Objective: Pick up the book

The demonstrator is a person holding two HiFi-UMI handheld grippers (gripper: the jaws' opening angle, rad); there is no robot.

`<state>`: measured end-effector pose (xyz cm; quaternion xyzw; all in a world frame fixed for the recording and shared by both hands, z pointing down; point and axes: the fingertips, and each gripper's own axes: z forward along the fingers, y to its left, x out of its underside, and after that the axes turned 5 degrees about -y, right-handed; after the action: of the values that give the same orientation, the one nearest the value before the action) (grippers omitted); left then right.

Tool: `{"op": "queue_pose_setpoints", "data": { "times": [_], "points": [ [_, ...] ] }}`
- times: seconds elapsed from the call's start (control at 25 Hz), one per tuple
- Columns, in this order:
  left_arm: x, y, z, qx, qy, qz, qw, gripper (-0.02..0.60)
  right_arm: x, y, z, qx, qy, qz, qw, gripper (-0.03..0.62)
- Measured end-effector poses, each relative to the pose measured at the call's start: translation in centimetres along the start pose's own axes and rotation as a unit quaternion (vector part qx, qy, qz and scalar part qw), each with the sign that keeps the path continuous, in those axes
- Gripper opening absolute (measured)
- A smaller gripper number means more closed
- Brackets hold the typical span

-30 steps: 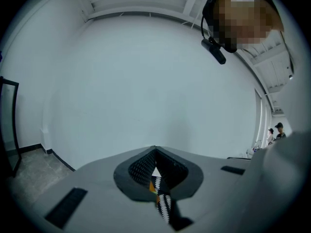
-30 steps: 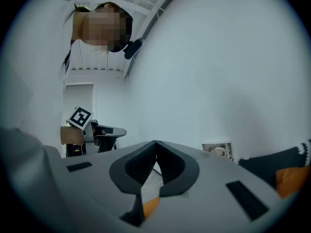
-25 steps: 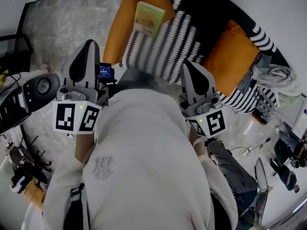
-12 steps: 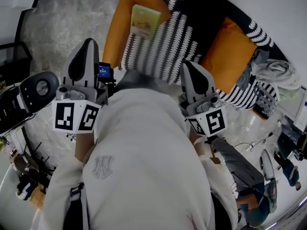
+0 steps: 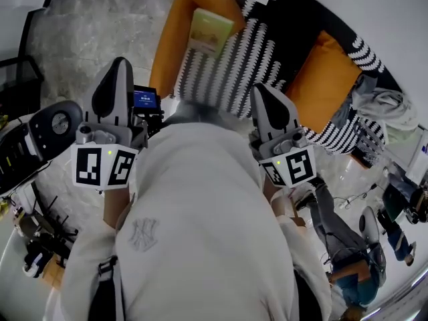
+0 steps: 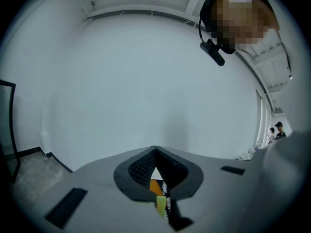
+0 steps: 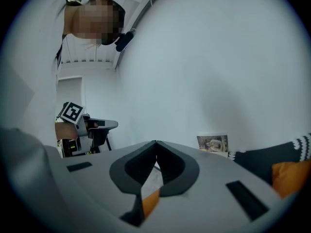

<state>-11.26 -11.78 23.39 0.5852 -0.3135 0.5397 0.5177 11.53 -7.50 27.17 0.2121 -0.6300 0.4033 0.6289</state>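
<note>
grey stone floor point(image 5: 87, 32) meets a couch under a zigzag throw point(image 5: 234, 65). over the last second we edged both tools a little toward it: left gripper point(image 5: 119, 69) clenched on nothing, pale green book point(image 5: 210, 31) untouched ahead across orange cushion point(image 5: 167, 45) and throw, right gripper point(image 5: 264, 97) clamped together and empty too. approach only, we judge, and the jaws must part yet; readable: an interlocked ny emblem on the sweatshirt point(image 5: 142, 235), book cover print too small.
</note>
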Motion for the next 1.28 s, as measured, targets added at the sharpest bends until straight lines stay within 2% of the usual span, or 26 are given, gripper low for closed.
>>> {"op": "queue_pose_setpoints", "data": {
  "times": [0.16, 0.36, 0.72, 0.92, 1.12, 1.28],
  "points": [
    [0.4, 1.7, 0.2, -0.009, 0.002, -0.006, 0.9999, 0.009, 0.7, -0.1, 1.3, 0.0, 0.014, -0.001, 1.0, 0.017],
    [0.4, 2.5, 0.7, -0.002, -0.001, -0.006, 1.0, 0.009, 0.9, 0.1, 1.7, 0.007, 0.017, -0.002, 1.0, 0.018],
    [0.3, 1.2, 1.7, 0.03, -0.011, -0.013, 0.9994, 0.009, 0.9, -0.7, 0.5, 0.04, 0.012, -0.006, 0.999, 0.018],
    [0.4, 0.7, 1.6, 0.036, -0.012, -0.015, 0.9992, 0.009, 1.6, -0.9, 0.2, 0.048, 0.018, 0.0, 0.999, 0.018],
    [1.6, 0.4, 1.2, 0.036, 0.006, -0.019, 0.9991, 0.009, 3.2, -1.1, 0.0, 0.054, 0.034, 0.025, 0.998, 0.018],
    [3.7, -0.5, 1.0, 0.04, 0.04, -0.019, 0.9982, 0.009, 5.2, -2.2, -0.2, 0.05, 0.06, 0.038, 0.996, 0.02]
  ]
}}
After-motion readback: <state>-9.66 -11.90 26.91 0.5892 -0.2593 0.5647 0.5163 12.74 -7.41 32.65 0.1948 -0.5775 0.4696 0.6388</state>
